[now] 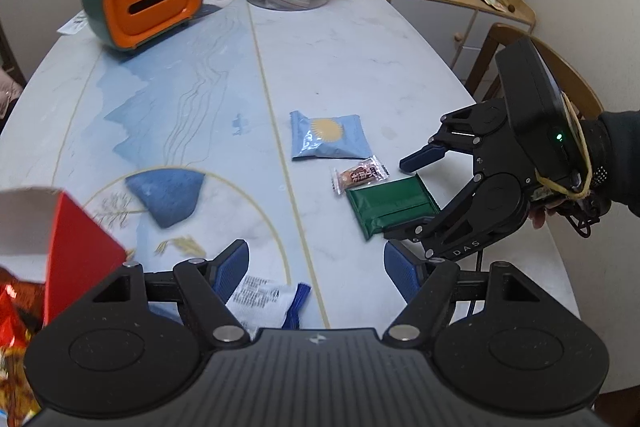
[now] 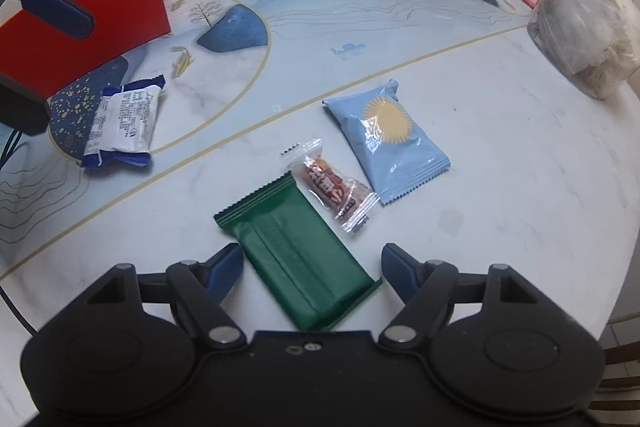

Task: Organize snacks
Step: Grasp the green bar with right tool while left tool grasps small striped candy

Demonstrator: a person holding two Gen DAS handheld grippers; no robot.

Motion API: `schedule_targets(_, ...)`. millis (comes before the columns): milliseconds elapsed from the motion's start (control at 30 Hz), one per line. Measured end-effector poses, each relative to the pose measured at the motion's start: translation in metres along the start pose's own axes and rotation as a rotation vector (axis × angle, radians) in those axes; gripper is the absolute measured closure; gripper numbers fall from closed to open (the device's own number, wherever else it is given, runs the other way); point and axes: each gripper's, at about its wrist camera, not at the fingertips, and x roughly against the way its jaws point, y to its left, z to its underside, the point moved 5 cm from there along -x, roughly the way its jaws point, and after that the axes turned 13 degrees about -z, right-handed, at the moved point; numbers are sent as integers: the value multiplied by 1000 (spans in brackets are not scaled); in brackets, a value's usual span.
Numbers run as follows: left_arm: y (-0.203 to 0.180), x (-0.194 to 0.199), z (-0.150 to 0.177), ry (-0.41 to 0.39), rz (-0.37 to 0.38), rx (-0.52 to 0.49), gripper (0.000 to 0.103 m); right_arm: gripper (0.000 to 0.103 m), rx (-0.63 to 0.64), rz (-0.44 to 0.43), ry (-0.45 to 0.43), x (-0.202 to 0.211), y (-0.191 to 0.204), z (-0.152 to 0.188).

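Right claw (image 2: 312, 267) open, jaws straddling green packet (image 2: 304, 267) on tabletop (image 2: 500, 167), pads apart from it. Candy (image 2: 334, 189) just beside packet, blue packet (image 2: 394, 143) farther. Left claw (image 1: 316, 267) open above white packet (image 1: 264, 297), red box (image 1: 80, 251) at left.

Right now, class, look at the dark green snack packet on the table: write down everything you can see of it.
The green packet is a flat, rectangular foil-like wrapper, dark green, with zigzag crimped ends and a lengthwise back seam facing up. It lies flat on the marbled table, sealed as far as shows. The right gripper straddles its near end, jaws open, pads not pressing it. The small clear-wrapped candy lies right beside its far corner; contact cannot be told.
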Motion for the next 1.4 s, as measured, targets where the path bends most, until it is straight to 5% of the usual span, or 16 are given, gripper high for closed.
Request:
schedule_targets(167,-13,-15,-13,-7,2,-59,29,30,-11,-40,-26,2,-3,4)
schedule_targets(333,-27,-35,-25,-16,25,-141,29,58,7,-41,-57,9,10,11)
schedule_targets(533,-42,-73,-40,14,23,-189,29,60,-27,0,-78,17,23,29)
schedule_targets(733,-49,-112,-54,102,33,-58,29,60,-142,54,-115,33,25,58)
schedule_targets(933,-32,-140,-67,225,49,239,30,60,-205,68,-145,41,26,73)
schedule_targets(1033,-33,-142,-69,238,4,299,31,60,-229,73,-163,42,23,76)
schedule_targets(1267,-65,-138,-62,215,-197,206,54,60,-247,94,-176,43,23,84)
schedule_targets(1400,-74,-132,-57,193,-210,158,81,60,-250,107,-175,41,24,83)
